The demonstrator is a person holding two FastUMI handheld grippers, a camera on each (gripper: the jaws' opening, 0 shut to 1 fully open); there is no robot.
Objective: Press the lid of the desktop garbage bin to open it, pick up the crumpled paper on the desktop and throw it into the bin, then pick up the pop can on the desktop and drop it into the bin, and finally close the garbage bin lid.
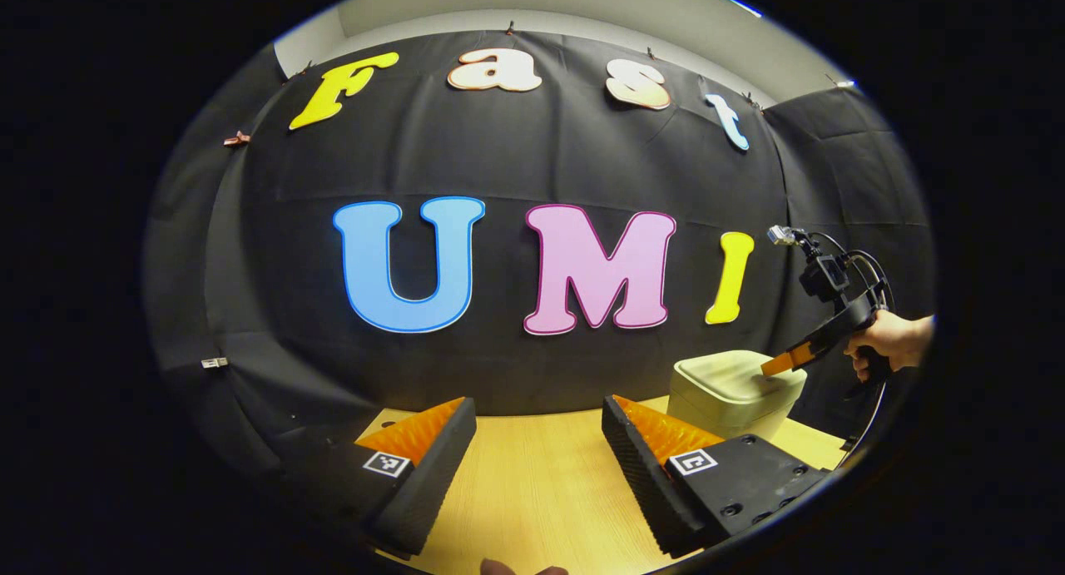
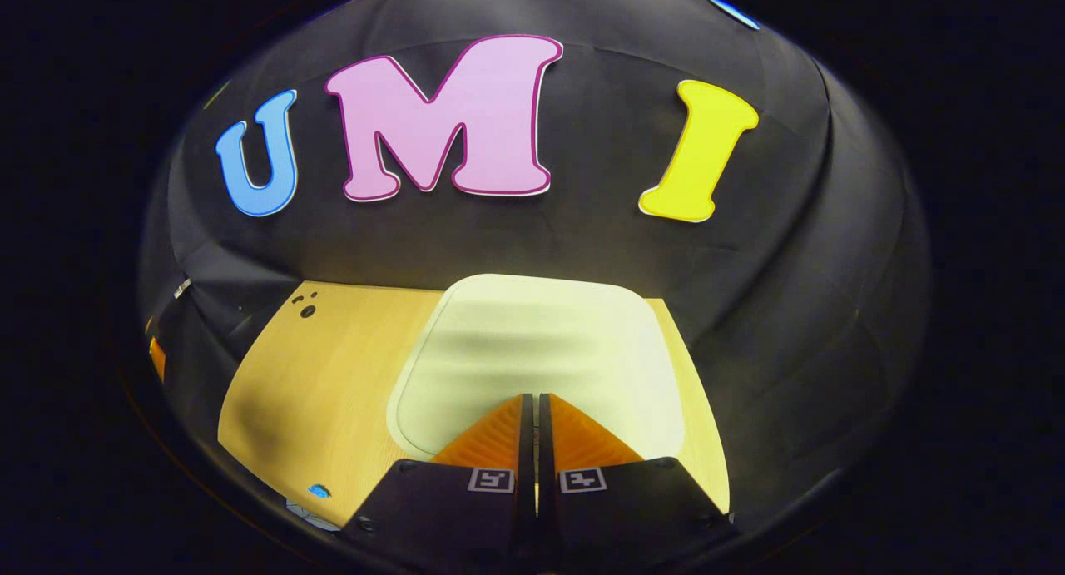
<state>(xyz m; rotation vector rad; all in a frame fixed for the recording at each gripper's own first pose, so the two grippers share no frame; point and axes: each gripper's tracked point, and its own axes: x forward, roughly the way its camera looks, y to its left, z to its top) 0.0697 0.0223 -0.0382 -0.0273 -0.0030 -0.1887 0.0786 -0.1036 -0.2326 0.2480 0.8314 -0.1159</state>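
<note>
Status: step 1 in hand, nothing completed. Garbage bin (image 1: 732,392) stands toward the bench's far right corner, just short of the cloth wall, lid (image 2: 541,350) flat and closed.

Right gripper (image 2: 532,400): fingers pressed together, nothing between them, tips over the near part of the lid. In left gripper view the tip sits at the lid's top, held by a hand (image 1: 886,342); contact likely, but can't confirm the press has begun.

Left gripper (image 1: 541,425): fingers spread wide, empty, hovering over the bench (image 1: 532,492) centre, well apart from bin.

Outstanding: lid open, paper in, can in, lid shut. Paper and can not located from these views.

Clearance: bare bench left of bin gives approach room; bin's back and right sides are tight against the wall and bench edge, so approach from front/left advised.
</note>
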